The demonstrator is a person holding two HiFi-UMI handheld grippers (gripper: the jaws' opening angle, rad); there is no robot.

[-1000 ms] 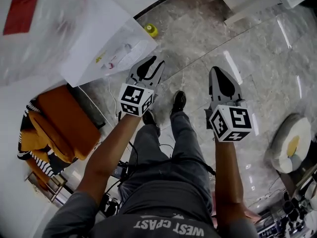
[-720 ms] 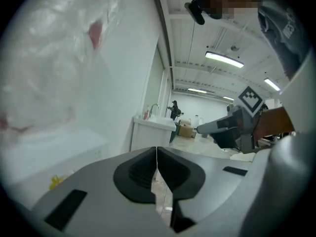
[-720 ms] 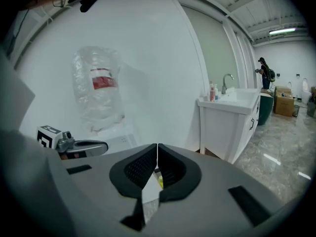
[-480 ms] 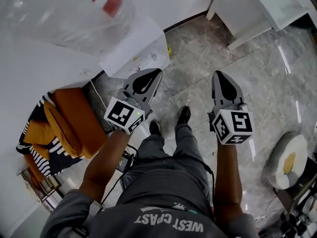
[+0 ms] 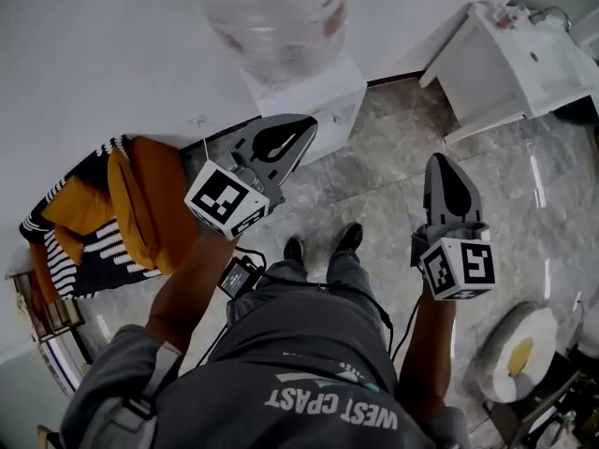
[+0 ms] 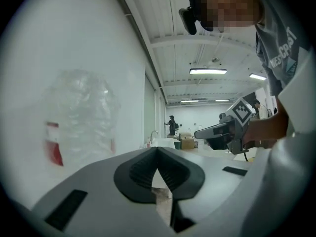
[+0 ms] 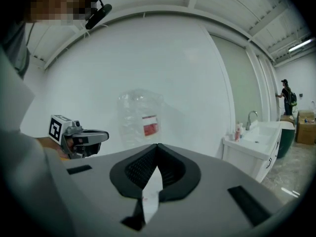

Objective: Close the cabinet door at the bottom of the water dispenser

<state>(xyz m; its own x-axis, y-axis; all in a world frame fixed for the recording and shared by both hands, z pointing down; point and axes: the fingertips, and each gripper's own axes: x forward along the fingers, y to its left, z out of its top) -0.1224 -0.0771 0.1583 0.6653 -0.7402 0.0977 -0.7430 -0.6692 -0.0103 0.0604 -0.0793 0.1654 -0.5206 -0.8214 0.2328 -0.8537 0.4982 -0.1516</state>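
Note:
The white water dispenser stands against the wall with a clear bottle on top. From above, its bottom cabinet door cannot be made out. My left gripper is raised just in front of the dispenser, shut and empty. To the right, my right gripper is also shut and empty, over the marble floor. The left gripper view shows shut jaws, the bottle at left and the right gripper beyond. The right gripper view shows shut jaws, the bottle and the left gripper.
An orange seat with a striped cloth sits left of the dispenser. A white sink cabinet stands at the back right, and shows too as the sink cabinet. A round cushion lies at lower right. The person's shoes stand between the grippers.
Both grippers have risen well above the floor, still side by side. The head view has swung up, so the dispenser and bottle now sit at top centre.

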